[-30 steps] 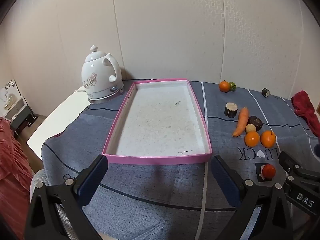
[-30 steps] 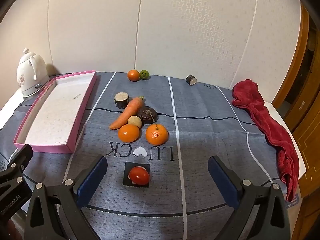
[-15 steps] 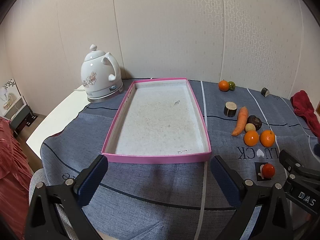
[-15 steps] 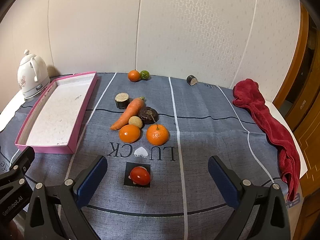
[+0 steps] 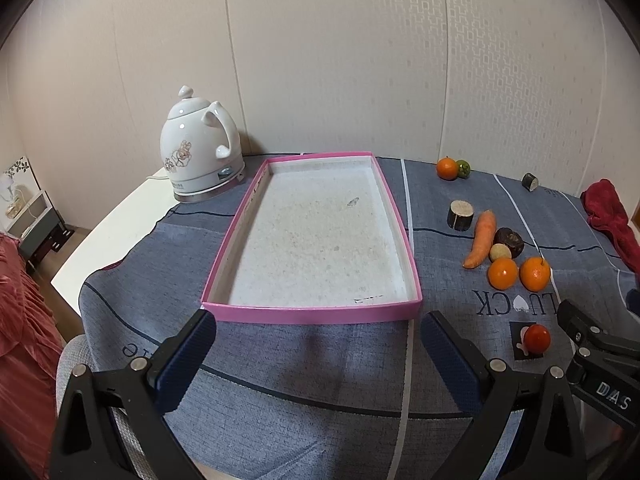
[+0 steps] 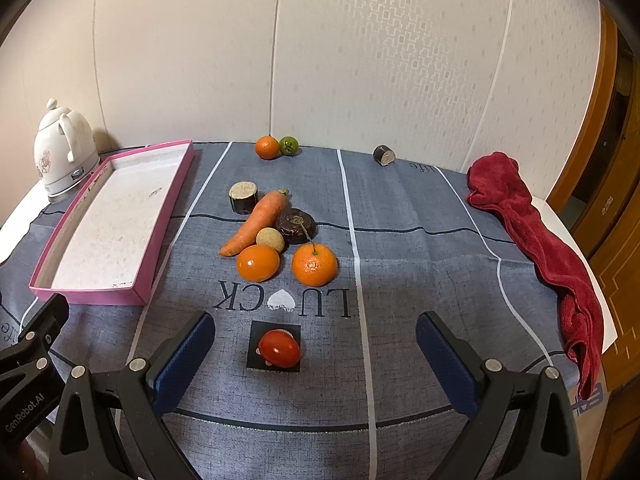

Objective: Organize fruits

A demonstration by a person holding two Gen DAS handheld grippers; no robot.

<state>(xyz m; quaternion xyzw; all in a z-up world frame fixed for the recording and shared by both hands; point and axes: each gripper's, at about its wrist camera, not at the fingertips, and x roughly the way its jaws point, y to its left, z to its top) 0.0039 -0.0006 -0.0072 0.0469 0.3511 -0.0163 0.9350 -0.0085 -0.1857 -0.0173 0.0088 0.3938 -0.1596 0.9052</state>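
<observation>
Where the left wrist camera looks along its fingers, the left gripper [image 5: 316, 338] hovers with its jaws spread wide and nothing between them, just short of the near rim of the pink tray [image 5: 312, 314]; the tray lies empty on the grey cloth [image 5: 280, 360], with a white kettle [image 5: 198, 158] beyond its far left corner; to the right sit a carrot [image 5: 482, 238], two oranges [image 5: 503, 273] side by side, and a red tomato [image 5: 537, 338] on a black patch, near the tip of the other gripper at the right edge.

In the right wrist view, the right gripper [image 6: 314, 340] is likewise wide apart and empty; the tomato [image 6: 279, 348] lies between its fingers, touching neither; beyond it the oranges [image 6: 258, 263] rest just past the printed letters, with the carrot [image 6: 256, 222] leaning against a small beige ball [image 6: 271, 239] and a dark round fruit [image 6: 296, 225]; another orange [image 6: 267, 147] and a green fruit [image 6: 289, 145] sit together by the wall; the tray [image 6: 90, 294] is off to the left, a red towel [image 6: 536, 236] along the right edge.
</observation>
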